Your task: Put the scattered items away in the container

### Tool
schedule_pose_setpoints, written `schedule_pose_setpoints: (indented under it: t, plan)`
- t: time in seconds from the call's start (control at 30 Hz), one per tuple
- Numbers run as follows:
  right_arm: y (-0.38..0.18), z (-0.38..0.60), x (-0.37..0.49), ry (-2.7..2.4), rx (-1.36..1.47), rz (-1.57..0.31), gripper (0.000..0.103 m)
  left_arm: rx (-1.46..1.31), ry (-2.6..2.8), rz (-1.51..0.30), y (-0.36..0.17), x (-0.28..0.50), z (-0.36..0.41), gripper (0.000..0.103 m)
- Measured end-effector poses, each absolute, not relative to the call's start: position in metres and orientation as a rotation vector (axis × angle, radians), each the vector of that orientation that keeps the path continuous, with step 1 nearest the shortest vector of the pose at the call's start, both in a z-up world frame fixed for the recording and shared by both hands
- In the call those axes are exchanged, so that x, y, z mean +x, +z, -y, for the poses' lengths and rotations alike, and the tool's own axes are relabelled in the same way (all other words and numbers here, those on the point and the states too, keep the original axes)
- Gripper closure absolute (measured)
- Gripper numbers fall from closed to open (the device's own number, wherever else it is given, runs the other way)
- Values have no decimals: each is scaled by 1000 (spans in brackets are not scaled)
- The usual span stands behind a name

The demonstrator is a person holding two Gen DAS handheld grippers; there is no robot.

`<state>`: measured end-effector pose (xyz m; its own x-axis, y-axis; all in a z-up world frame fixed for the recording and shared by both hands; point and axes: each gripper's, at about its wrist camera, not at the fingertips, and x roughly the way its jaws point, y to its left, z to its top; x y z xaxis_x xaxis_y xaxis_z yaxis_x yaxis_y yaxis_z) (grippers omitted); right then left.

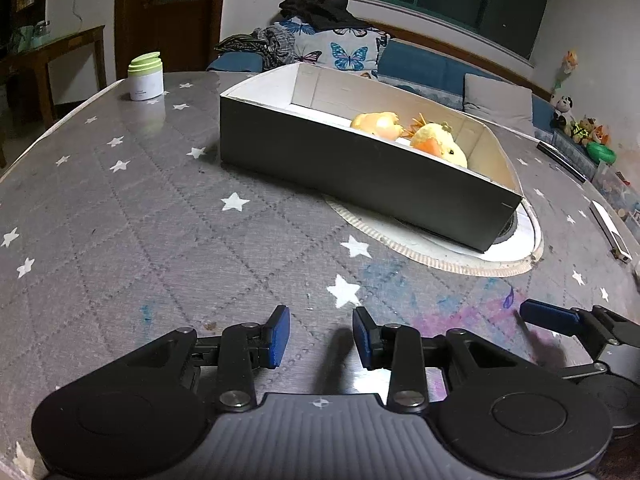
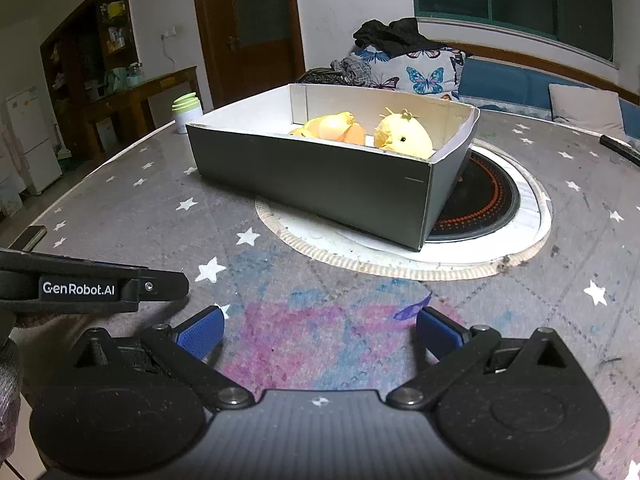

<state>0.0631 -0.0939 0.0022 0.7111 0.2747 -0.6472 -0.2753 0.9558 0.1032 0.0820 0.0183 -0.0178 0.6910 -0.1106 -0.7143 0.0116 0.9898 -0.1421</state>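
A dark grey box with a white inside [image 1: 360, 172] [image 2: 312, 184] stands on the star-patterned table, partly over a round white mat. Two yellow plush chick toys lie inside it: one with an orange underside [image 1: 378, 123] [image 2: 332, 126] and one facing up [image 1: 440, 142] [image 2: 402, 136]. My left gripper [image 1: 320, 338] is open and empty, low over the table in front of the box. My right gripper [image 2: 318, 332] is wide open and empty, beside the left one; one of its blue fingers [image 1: 550, 316] shows at the right of the left wrist view.
A white jar with a green lid [image 1: 145, 77] [image 2: 187, 111] stands at the far left of the table. A round black cooktop [image 2: 480, 204] sits in the mat under the box's right end. A dark remote [image 2: 620, 149] and a white flat item [image 1: 610, 230] lie at the right.
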Motion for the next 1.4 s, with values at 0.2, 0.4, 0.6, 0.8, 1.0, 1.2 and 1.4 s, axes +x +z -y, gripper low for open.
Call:
schedule_pose_setpoints:
  t: [0.2, 0.4, 0.6, 0.8, 1.0, 1.2, 1.4]
  plan:
    - [1, 93, 63, 308, -7, -719, 0, -110, -50, -803, -18, 83, -15, 66]
    - [2, 94, 64, 304, 2, -718, 0, -93, -41, -799, -16, 85, -13, 66]
    - [3, 94, 66, 303, 0, -720, 0, -73, -35, -794, -15, 88, -12, 66]
    - [4, 94, 71, 296, 7, -721, 0, -59, -34, -791, -14, 91, -10, 66]
    - [4, 92, 77, 291, 9, -727, 0, -33, -30, -784, -13, 97, -8, 66]
    - [3, 90, 84, 285, 9, -735, 0, -16, -28, -782, -12, 105, -6, 66]
    - [5, 90, 91, 268, 11, -739, 0, -7, -33, -787, -12, 113, -5, 66]
